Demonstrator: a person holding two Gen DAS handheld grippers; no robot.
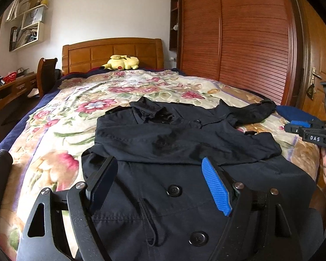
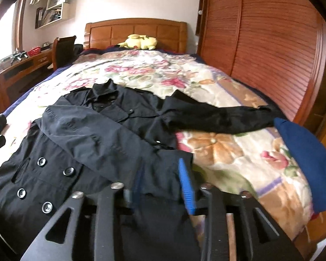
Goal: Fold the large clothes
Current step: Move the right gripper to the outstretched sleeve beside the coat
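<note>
label "DAS" | right claw (image 1: 302, 128) | above black coat (image 1: 184, 143)

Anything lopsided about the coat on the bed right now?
Yes. The black coat is half folded: one sleeve lies across its front, while the other sleeve stretches out sideways over the floral bedspread toward a blue pillow.

The coat (image 2: 93, 143) lies on the bed (image 2: 228, 152), collar toward the headboard (image 2: 136, 32). One sleeve is folded across its front; the other sleeve (image 2: 217, 117) extends toward the wardrobe (image 2: 271, 43). A plush toy (image 2: 141, 41) rests before the headboard. The bench (image 2: 17, 69) stands left of the bed.
</note>
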